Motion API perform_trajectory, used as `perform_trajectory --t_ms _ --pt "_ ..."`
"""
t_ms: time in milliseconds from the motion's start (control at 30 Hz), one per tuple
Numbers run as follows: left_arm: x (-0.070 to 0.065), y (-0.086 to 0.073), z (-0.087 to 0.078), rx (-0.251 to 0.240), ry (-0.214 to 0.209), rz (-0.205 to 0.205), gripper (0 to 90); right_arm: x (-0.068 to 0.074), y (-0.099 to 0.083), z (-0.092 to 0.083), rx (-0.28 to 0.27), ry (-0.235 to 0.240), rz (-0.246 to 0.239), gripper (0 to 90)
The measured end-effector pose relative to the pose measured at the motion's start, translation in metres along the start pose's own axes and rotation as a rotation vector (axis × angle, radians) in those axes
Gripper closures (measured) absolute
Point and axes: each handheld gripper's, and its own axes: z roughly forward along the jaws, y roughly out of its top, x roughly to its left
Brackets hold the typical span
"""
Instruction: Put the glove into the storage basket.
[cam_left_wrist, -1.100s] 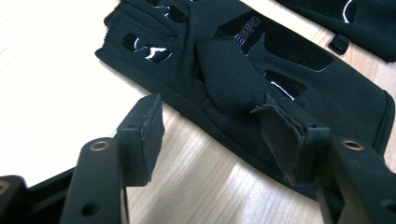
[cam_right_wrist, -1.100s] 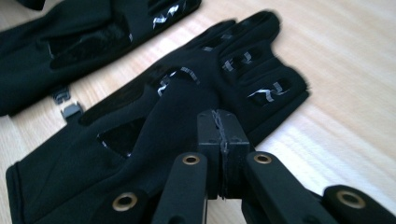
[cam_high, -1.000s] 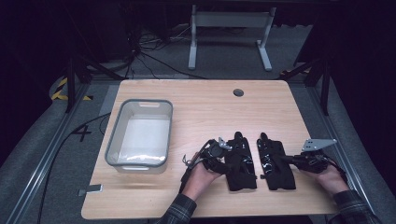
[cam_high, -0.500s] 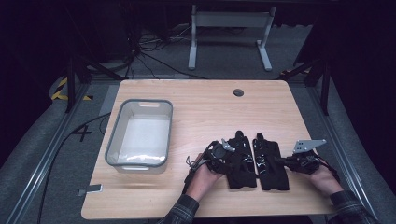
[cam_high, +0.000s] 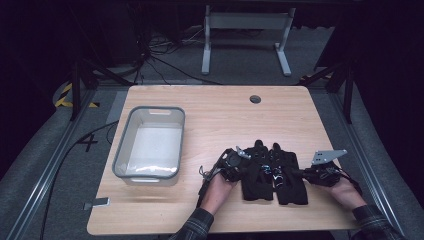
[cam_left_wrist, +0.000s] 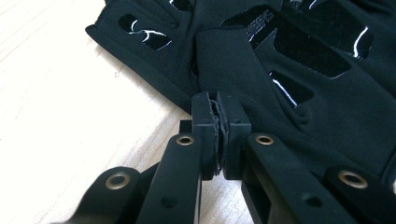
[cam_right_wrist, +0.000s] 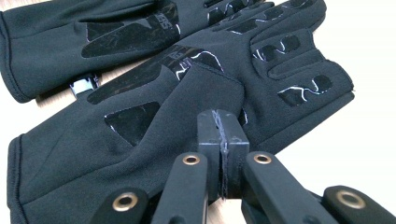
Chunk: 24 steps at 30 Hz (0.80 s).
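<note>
Two black gloves lie side by side near the table's front right, the left glove (cam_high: 257, 179) touching the right glove (cam_high: 291, 181). My left gripper (cam_high: 248, 169) comes in from the left. Its jaws have just been closing and now pinch the thumb flap of the left glove (cam_left_wrist: 233, 60), with fabric squeezed between the pads at my left gripper's (cam_left_wrist: 217, 106) tips. My right gripper (cam_high: 301, 173) comes in from the right. In the right gripper view my right gripper (cam_right_wrist: 222, 122) is shut on the thumb fabric of the right glove (cam_right_wrist: 154, 140); the left glove (cam_right_wrist: 93, 37) lies beyond it.
A clear grey plastic bin (cam_high: 150, 111) stands on the left half of the wooden table (cam_high: 225, 120). A round cable hole (cam_high: 255, 99) sits near the far edge. A small shiny clip (cam_right_wrist: 85, 85) shows between the gloves. A metal stand (cam_high: 245, 30) is on the floor behind.
My right gripper and the right glove have slid a little to the left, so the gap between the gloves has closed. The left hand has stayed where it was.
</note>
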Motion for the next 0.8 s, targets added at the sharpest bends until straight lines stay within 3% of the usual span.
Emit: perform_trajectory --t_ms 233,400,500,567,800 --pt "0.002 0.005 -0.017 -0.065 -0.029 -0.009 87.5 0.002 0.001 0.001 0.002 0.007 -0.001 90.0" --pt "0.004 0.007 -0.026 -0.102 -0.068 -0.018 87.5 0.004 0.005 0.005 0.003 0.018 -0.008 90.0" --pt "0.004 0.010 -0.032 -0.156 -0.104 -0.029 87.5 0.005 0.008 0.008 0.004 0.024 -0.012 90.0" --pt "0.003 0.011 -0.033 -0.159 -0.112 -0.029 87.6 0.006 0.009 0.009 0.003 0.023 -0.012 90.0" --pt "-0.003 0.020 -0.044 -0.197 -0.139 0.000 87.6 0.008 0.017 0.016 0.009 0.009 -0.028 90.0"
